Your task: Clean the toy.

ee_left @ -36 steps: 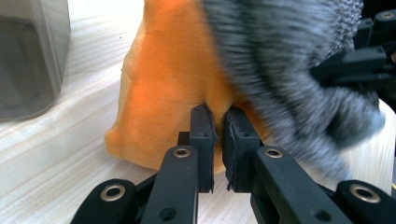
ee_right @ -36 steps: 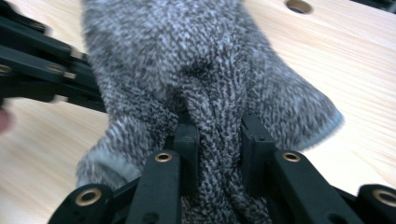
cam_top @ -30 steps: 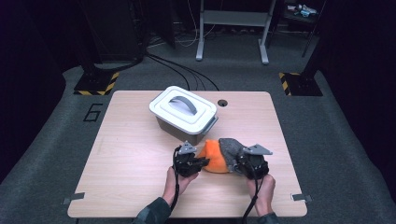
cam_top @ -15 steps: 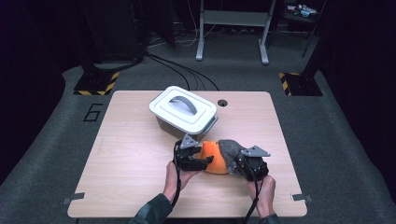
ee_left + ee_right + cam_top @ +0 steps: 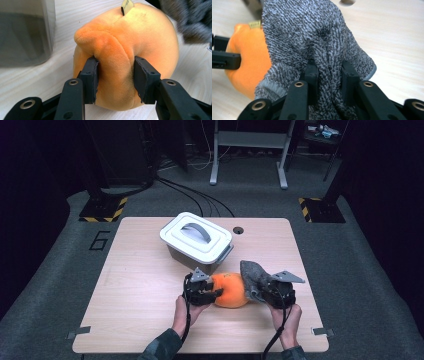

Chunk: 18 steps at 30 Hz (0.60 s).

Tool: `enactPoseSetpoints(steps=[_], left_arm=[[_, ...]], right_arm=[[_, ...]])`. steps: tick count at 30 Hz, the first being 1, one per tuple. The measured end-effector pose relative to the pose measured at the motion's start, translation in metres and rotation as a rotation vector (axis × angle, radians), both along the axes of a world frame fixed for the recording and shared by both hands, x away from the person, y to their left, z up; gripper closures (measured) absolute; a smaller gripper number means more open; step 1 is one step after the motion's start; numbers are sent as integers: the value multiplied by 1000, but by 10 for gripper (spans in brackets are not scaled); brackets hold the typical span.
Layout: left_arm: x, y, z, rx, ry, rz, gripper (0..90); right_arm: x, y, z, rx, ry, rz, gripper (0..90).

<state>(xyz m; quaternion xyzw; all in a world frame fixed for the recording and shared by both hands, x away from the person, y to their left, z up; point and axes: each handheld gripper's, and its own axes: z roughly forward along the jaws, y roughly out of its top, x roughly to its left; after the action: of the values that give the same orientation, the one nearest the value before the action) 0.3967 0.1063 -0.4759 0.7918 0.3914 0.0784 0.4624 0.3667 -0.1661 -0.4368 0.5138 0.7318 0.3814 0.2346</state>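
1. Pinching a fold of the round orange plush toy (image 5: 130, 47), the left gripper (image 5: 116, 80) has its fingers (image 5: 90, 75) clenched on the soft fabric, which bulges up between them.
2. Over on the other side, the right gripper (image 5: 328, 80) grips a bunched ridge of the grey knitted cloth (image 5: 312, 37), its fingers (image 5: 312, 75) closed tight on the weave.
3. The plush toy (image 5: 230, 290) sits on the pale wooden desk (image 5: 135, 285), near the front edge, just in front of the lidded grey plastic box (image 5: 197, 240); the cloth (image 5: 252, 275) drapes against the toy's right side, touching it.
4. Both look light and squashy. The plush gives way under pressure, so a deep pinch on a fold seems the safest hold; a shallow nip could slip off.
5. The knit is limp and will sag, so taking it by a gathered bunch, as here, seems right.
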Motion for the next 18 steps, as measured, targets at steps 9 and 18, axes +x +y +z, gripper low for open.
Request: enactPoseSetpoints(steps=[9,18], left_arm=[[-1,-2,-2,17,-4,-15,582],[0,-1,-3,7,2,-17,583]], right_arm=[[19,6,-37,-6,115,-23,712],[30,4,-57,-75,220,-55,706]])
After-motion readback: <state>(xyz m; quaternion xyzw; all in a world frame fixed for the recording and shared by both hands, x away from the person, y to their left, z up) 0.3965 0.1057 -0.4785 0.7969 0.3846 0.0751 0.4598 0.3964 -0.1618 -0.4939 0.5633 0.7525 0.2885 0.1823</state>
